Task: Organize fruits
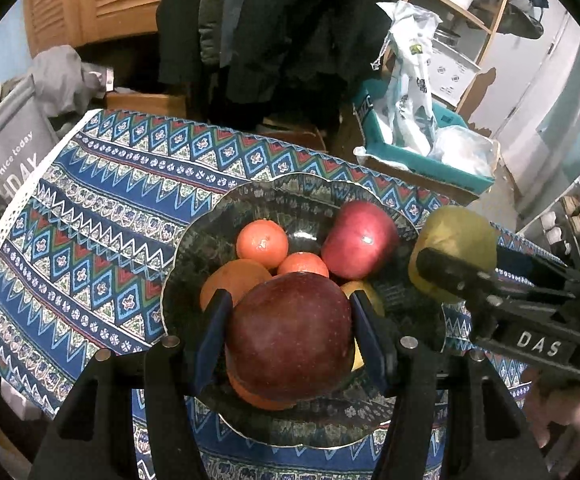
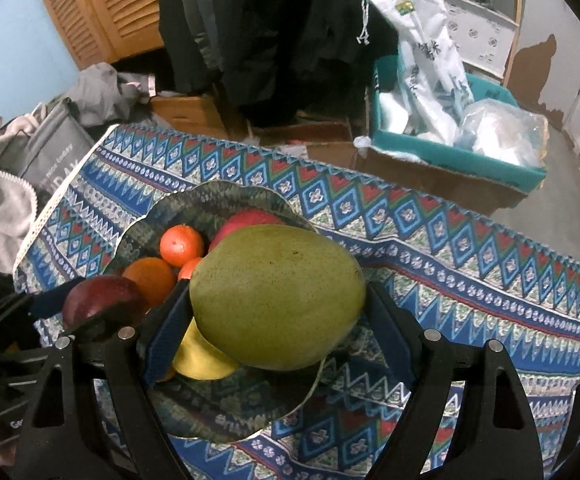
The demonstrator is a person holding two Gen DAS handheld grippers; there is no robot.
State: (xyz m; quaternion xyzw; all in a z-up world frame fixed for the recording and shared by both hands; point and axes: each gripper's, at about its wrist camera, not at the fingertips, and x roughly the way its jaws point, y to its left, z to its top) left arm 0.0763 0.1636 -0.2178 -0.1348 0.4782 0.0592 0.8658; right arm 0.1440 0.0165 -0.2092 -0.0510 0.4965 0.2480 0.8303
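At left centre of the left wrist view, your left claw (image 1: 290,332) pinches a dark red apple (image 1: 290,332) over the bowl (image 1: 194,240), which already holds several fruits. At right, your right claw (image 2: 278,304) grips a green mango (image 2: 278,296) above the bowl's edge; both remain unplaced.

Dark red apple (image 1: 290,332): skin smooth, glossy, finely speckled. Green mango (image 2: 278,296): skin matt, dotted with brown flecks. Tangerine (image 1: 262,245): peel dimpled, slight sheen noted. Bowl (image 1: 218,216): hard glossy surface, patterned, highlights seen on the inside. Tablecloth (image 1: 102,216): woven cloth, matt, lace-like white trim at the edge. Left gripper (image 1: 290,338): matt black plastic body, blue pads (image 1: 212,340), bare metal pins. Louvred doors (image 1: 102,0): wood.
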